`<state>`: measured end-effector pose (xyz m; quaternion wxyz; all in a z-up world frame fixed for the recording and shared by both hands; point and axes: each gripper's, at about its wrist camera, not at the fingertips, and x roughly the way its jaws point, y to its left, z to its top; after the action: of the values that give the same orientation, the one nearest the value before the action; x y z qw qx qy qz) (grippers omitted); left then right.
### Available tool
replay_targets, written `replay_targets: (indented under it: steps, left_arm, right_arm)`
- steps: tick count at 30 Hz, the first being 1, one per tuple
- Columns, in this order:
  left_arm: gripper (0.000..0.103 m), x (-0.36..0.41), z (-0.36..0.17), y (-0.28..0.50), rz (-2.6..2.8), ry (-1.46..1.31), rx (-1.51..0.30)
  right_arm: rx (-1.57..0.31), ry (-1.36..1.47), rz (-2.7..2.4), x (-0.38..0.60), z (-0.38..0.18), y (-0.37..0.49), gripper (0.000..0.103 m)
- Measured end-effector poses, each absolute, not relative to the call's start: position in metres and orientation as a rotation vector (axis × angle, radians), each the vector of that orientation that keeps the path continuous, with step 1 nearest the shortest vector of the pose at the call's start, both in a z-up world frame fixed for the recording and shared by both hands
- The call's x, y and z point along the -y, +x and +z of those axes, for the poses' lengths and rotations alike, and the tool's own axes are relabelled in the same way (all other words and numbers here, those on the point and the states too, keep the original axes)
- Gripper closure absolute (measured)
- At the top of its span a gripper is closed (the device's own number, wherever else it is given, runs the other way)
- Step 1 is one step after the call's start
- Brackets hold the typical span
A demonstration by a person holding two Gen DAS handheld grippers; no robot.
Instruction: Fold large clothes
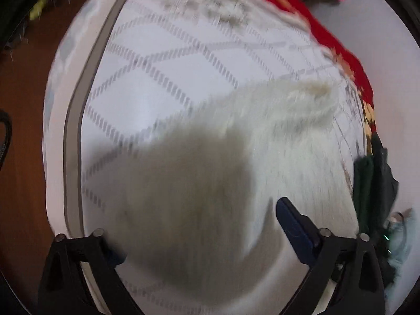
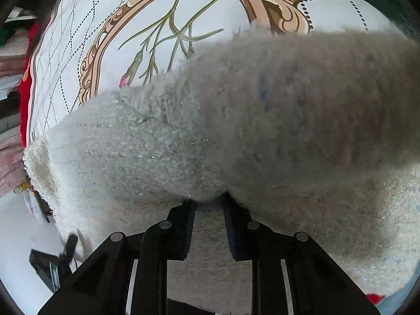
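A fluffy white knitted garment lies on a bed with a white patterned bedspread. My right gripper is shut on a fold of the white garment, and a raised part of it hangs blurred across the right of the view. In the left wrist view the same garment spreads across the bedspread, with a blurred grey fold close to the camera. My left gripper is open wide; its right finger shows and its left fingertip is hidden behind the fold.
A red blanket runs along the far side of the bed. Dark green clothes lie at the bed's right edge. Brown floor is beyond the left edge. A dark object sits on the pale floor at lower left.
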<state>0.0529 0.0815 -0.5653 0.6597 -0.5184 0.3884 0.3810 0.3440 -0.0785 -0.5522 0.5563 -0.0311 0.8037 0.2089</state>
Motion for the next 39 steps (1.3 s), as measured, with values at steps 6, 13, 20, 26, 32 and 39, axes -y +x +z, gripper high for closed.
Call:
replay_targets:
  steps: [6,13,20,26,32,39]
  left_arm:
    - [0.079,-0.118,-0.543,0.071,0.828,-1.034,-0.801]
    - [0.07,-0.148,-0.541,0.077,0.742,-1.04,-0.773]
    - [0.038,-0.129,-0.559,0.093,0.712,-1.065,-0.739]
    - [0.083,-0.125,-0.541,0.112,0.784,-0.911,-0.769]
    - [0.084,-0.129,-0.497,0.112,0.77,-0.79,-0.729]
    - [0.084,-0.079,-0.43,0.146,0.586,-0.572,-0.694]
  right_arm:
    - [-1.888,0.106,0.576,0.101,-0.52,0.343,0.078]
    - [-1.853,0.148,0.572,0.121,-0.523,0.332,0.079]
    - [-1.868,0.101,0.544,0.113,-0.555,0.328,0.087]
    - [-1.888,0.168,0.624,0.144,-0.539,0.34,0.084]
    - [-1.778,0.145,0.516,0.217,-0.484,0.331,0.084]
    - [-1.789,0.161,0.439,0.283,-0.54,0.297,0.084]
